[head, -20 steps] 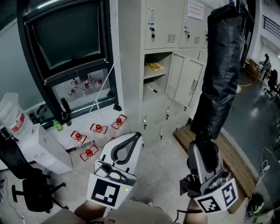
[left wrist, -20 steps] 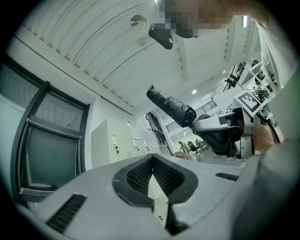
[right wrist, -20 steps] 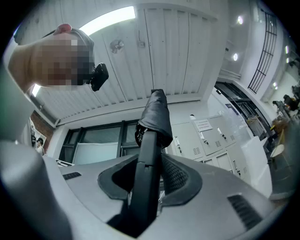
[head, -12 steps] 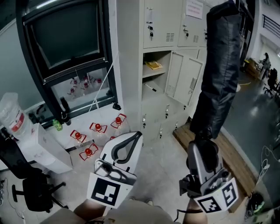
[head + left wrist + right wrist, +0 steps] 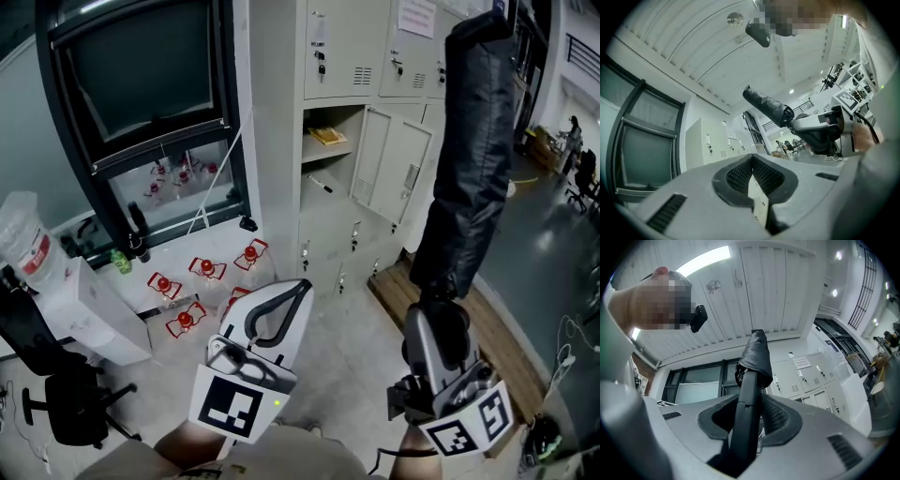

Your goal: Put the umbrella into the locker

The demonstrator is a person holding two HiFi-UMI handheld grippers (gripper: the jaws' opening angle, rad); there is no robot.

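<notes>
One umbrella (image 5: 469, 141) points up, handle (image 5: 746, 423) clenched by right gripper (image 5: 437, 309); left gripper (image 5: 298, 289) closed, empty.

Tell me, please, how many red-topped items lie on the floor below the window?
4 red-topped items show clearly: leftmost, middle, nearest the lockers, and in front. A fifth may be half hidden behind the left gripper.

We identify a workplace locker area within an open office hall. Indicators: a bank of grey metal lockers (image 5: 349, 56) with keyed doors, a posted notice (image 5: 415, 21), a black swivel chair (image 5: 58, 412), a water-cooler bottle (image 5: 26, 246) and a tall dark window (image 5: 141, 80).
</notes>
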